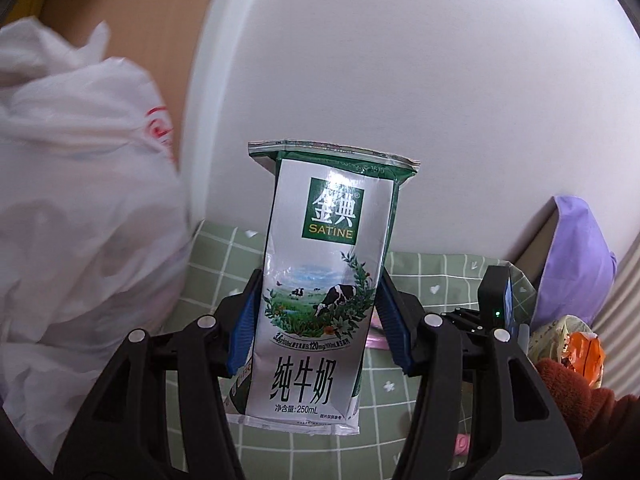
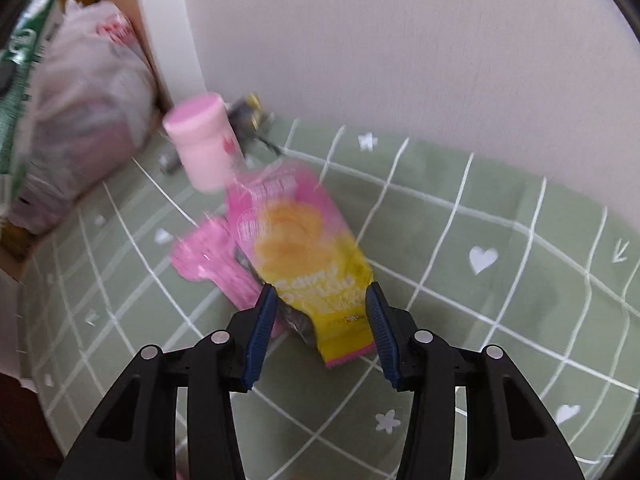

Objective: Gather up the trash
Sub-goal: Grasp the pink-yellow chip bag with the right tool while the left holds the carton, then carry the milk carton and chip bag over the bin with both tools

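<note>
- Your left gripper point(image 1: 318, 316) is clamped partway open on a milk carton point(image 1: 320, 288); both blue pads press its sides and the carton stands upright between them, clear of the cloth.
- Your right gripper point(image 2: 320, 328) has its jaws spread about half open. A pink-and-yellow snack wrapper point(image 2: 304, 260) lies between the fingertips; the blur hides whether the pads touch it.
- Under both grippers lies a green checked tablecloth point(image 2: 500, 240) against a white wall point(image 1: 440, 80).
- Left of your left gripper sits a white plastic bag point(image 1: 80, 208), in front of a cardboard box point(image 1: 160, 20).
- Ahead of your right gripper, past the wrapper, stands a pink bottle point(image 2: 204, 140); a pink packet point(image 2: 216, 264) lies just left of the wrapper, touching it.
- Right of your left gripper, your other gripper carries an orange wrapper point(image 1: 584, 352).
</note>
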{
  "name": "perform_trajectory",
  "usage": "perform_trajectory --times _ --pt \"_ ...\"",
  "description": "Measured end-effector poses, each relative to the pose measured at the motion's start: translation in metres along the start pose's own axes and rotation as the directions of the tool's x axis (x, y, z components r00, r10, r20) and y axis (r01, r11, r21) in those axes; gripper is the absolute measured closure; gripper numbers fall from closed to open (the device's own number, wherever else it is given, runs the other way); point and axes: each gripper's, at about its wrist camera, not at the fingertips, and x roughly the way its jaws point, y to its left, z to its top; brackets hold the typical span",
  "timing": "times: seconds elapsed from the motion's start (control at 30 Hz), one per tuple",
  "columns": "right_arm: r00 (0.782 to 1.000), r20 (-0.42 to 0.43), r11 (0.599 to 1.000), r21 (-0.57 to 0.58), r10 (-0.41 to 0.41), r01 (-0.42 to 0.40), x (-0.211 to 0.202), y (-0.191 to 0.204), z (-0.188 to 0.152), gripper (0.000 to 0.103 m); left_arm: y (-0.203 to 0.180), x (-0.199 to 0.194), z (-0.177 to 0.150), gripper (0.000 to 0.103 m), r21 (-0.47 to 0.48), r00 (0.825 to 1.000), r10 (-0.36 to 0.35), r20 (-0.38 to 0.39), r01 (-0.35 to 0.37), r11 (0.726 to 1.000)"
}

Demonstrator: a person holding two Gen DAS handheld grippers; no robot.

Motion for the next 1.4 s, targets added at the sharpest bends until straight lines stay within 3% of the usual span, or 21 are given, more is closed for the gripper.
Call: perform_trajectory --times 0.07,0.1,0.3,0.47,0.7,0.87,0.97,1.07,1.1,1.27,1.37,1.4 --pt "1.0 -0.001 1.0 0.008 -0.004 0.004 -0.005 0.001 0.0 0.088 0.006 0.0 -0.002 0.051 -0.015 1.0 0.003 -0.004 -0.003 1.0" --pt "1.0 0.002 1.0 0.025 0.009 -0.009 -0.011 0.0 -0.001 0.091 0.006 0.002 -0.002 0.051 -0.021 1.0 -0.004 -0.008 0.004 1.0" --pt "0.993 0.115 0.992 0.128 0.004 -0.019 -0.076 -0.003 -0.011 0.092 -0.013 0.014 -0.004 0.051 0.015 0.996 -0.084 -0.035 0.085 0.996" --pt "0.982 0.179 0.98 0.198 -0.058 0.022 -0.132 -0.009 -0.026 0.092 -0.044 0.02 0.0 0.051 0.074 0.986 -0.16 -0.035 0.162 0.984" --pt "0.933 0.287 0.945 0.302 -0.217 0.127 -0.215 -0.017 -0.049 0.092 -0.101 0.023 0.016 0.051 0.162 0.949 -0.315 -0.013 0.312 0.936" --pt "0.869 0.319 0.893 0.371 -0.379 0.254 -0.279 -0.02 -0.065 0.092 -0.156 0.022 0.032 0.051 0.234 0.886 -0.463 -0.013 0.453 0.86" --pt "0.811 0.327 0.845 0.416 -0.485 0.337 -0.323 -0.022 -0.079 0.092 -0.197 0.017 0.041 0.051 0.282 0.828 -0.56 -0.013 0.54 0.793" --pt "0.768 0.325 0.801 0.463 -0.551 0.379 -0.352 -0.026 -0.093 0.092 -0.238 0.012 0.043 0.051 0.314 0.759 -0.65 -0.028 0.624 0.716" --pt "0.751 0.318 0.781 0.482 -0.578 0.397 -0.363 -0.028 -0.1 0.092 -0.255 0.011 0.041 0.051 0.325 0.729 -0.683 -0.044 0.657 0.681" --pt "0.693 0.276 0.696 0.566 -0.666 0.442 -0.398 -0.036 -0.133 0.092 -0.313 0.015 0.024 0.051 0.34 0.643 -0.755 -0.127 0.744 0.576" --pt "0.661 0.238 0.635 0.621 -0.712 0.46 -0.416 -0.045 -0.158 0.092 -0.34 0.02 0.011 0.051 0.328 0.606 -0.776 -0.174 0.779 0.535" --pt "0.656 0.225 0.619 0.636 -0.721 0.462 -0.42 -0.048 -0.165 0.092 -0.353 0.026 0.005 0.051 0.315 0.586 -0.785 -0.2 0.797 0.515"
